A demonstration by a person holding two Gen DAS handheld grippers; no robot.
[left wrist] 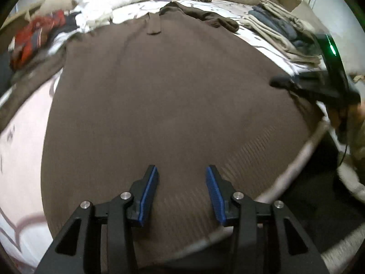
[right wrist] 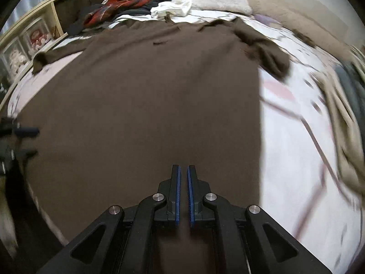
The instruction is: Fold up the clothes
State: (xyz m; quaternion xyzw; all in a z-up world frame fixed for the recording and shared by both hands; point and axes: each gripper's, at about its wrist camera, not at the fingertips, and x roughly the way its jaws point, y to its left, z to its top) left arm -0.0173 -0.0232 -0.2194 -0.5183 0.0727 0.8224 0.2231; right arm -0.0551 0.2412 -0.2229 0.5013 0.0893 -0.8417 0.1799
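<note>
Left tongs [left wrist: 181, 173] hover spread above the brown garment [left wrist: 168, 96], which lies flat across the bed [left wrist: 20, 159], filling mid-frame. Right tongs [right wrist: 183, 171] are nearly pressed together, pinching nothing.

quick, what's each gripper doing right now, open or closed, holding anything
Left gripper: open, empty, over the brown garment.
Right gripper: nearly shut, a thin gap between the pads; no cloth seen between them.

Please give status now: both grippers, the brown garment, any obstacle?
Left gripper open, empty. Right gripper nearly shut, nothing between the fingers. Brown garment spread flat on bed, unfolded. Nothing on it.
</note>
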